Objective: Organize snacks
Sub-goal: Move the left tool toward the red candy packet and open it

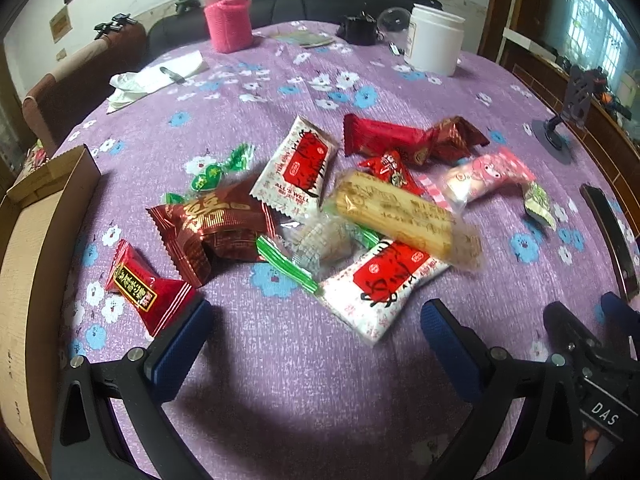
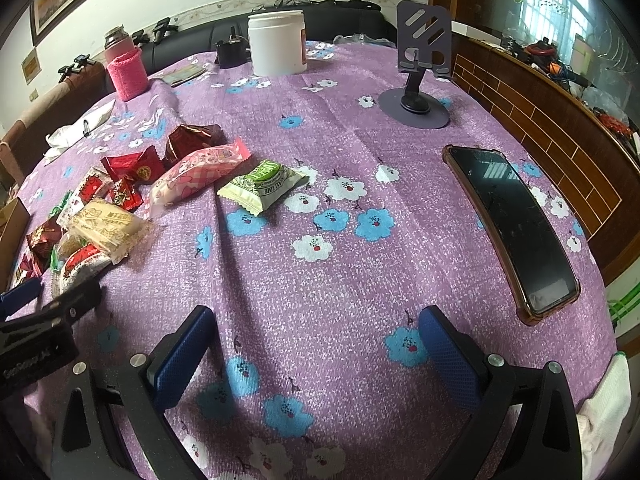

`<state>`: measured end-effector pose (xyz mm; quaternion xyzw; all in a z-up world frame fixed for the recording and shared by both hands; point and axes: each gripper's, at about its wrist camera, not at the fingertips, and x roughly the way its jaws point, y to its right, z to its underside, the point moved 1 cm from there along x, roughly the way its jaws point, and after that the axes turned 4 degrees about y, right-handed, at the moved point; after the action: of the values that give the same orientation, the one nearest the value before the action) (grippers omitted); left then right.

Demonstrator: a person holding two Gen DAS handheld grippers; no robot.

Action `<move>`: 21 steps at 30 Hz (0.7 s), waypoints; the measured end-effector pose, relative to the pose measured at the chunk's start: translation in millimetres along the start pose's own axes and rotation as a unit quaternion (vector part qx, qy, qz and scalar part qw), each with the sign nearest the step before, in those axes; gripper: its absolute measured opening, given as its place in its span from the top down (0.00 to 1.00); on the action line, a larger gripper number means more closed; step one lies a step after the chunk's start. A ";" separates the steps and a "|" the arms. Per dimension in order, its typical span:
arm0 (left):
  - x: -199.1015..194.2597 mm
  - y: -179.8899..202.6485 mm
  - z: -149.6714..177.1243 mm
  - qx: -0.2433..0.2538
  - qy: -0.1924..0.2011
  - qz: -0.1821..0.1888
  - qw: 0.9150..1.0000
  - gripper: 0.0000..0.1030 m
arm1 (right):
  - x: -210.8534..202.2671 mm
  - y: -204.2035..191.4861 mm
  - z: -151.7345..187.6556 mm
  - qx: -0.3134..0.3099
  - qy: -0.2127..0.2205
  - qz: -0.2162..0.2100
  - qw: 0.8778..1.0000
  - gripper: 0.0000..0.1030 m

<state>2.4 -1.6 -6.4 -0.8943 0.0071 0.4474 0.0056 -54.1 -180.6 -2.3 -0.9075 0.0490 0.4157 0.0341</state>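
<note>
Snack packets lie scattered in a loose pile on a round table covered with a purple cloth printed with blue and white flowers (image 1: 280, 360). The left gripper (image 1: 316, 320) hovers low over the cloth with its blue-padded jaws spread wide and nothing between them. Just ahead of its gap lies a white packet with a red label (image 1: 384, 284), partly under a long pale-yellow biscuit in clear wrap (image 1: 396, 212). A small red pyramid-shaped candy packet (image 1: 144, 286) sits just beside the left jaw's tip, and a dark red foil packet (image 1: 216, 228) lies a little beyond it. An open cardboard box (image 1: 36, 248) stands at the table's left edge.

The right gripper (image 2: 318, 334) is likewise released, jaws wide apart over bare cloth (no snack lies between them). A light green packet (image 2: 264, 184) rests well ahead of it, slightly left of centre, with a pink packet (image 2: 196, 172) beside that. A black smartphone in a brown case (image 2: 508, 224) lies face up to the right, near a purple phone stand (image 2: 420, 64).
</note>
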 end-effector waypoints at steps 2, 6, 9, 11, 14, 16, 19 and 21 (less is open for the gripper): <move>-1.2 1.5 1.1 0.002 -0.002 0.001 1.000 0.00 | -0.6 -1.0 0.6 -0.002 0.001 0.003 1.000 0.01; -2.9 1.2 4.2 0.012 -0.005 0.010 1.000 0.00 | -0.9 -0.6 0.5 -0.002 0.001 0.003 1.000 0.01; -9.9 -1.2 10.8 0.024 -0.019 0.022 0.999 0.00 | -0.9 -0.7 0.5 -0.002 0.001 0.003 1.000 0.01; -17.7 -6.1 16.9 0.016 -0.020 0.034 0.999 0.00 | -0.8 -0.8 0.3 -0.002 0.001 0.003 1.000 0.01; -45.8 -18.9 26.6 -0.003 0.007 0.059 0.998 0.01 | -0.9 -0.8 0.3 -0.002 0.001 0.003 1.000 0.01; -71.1 -27.7 30.0 -0.012 0.046 0.064 0.997 0.01 | -0.5 -0.9 0.0 -0.003 0.000 0.002 1.000 0.01; -119.5 -40.6 34.2 -0.016 0.122 0.071 0.990 0.01 | 1.1 -0.6 -2.2 -0.004 -0.005 0.001 1.000 0.01; -149.1 -46.3 35.9 -0.012 0.172 0.056 0.983 0.01 | 2.9 -0.1 -5.1 -0.006 -0.016 -0.002 1.000 0.01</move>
<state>-114.9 46.4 91.6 -0.9561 0.0533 0.2866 -0.0313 -48.4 -181.3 -1.2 -0.9011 0.0439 0.4303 0.0308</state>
